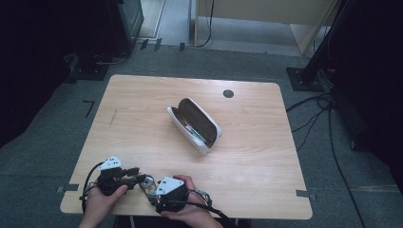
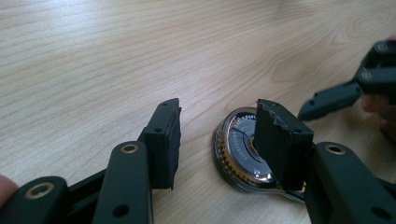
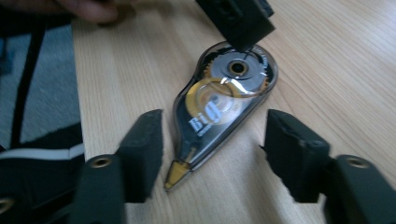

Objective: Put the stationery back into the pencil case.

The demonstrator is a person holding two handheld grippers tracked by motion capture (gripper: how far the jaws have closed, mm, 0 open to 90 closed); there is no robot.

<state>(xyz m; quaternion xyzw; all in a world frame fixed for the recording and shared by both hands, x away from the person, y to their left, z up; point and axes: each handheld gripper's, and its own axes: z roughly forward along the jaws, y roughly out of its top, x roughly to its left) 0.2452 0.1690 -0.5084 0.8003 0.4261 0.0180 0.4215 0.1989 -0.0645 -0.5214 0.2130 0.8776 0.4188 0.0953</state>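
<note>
At the counter's [image 1: 142, 95] near edge, your two hand-held grippers, left [image 2: 215, 140] and right [image 3: 210, 149], stand apart around one teardrop-shaped clear plastic correction-tape dispenser [image 3: 219, 102], neither clamping it.

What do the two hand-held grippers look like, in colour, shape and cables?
Both the left gripper and the right gripper have chunky black bodies, each topped by a light grey three-cornered plate. A black cable trails from each. Up close, the fingers are black jointed links with brass-coloured pivot rings, ending in blocky black pads whose edges look slightly chipped. No sleeves are visible at the wrists.
</note>
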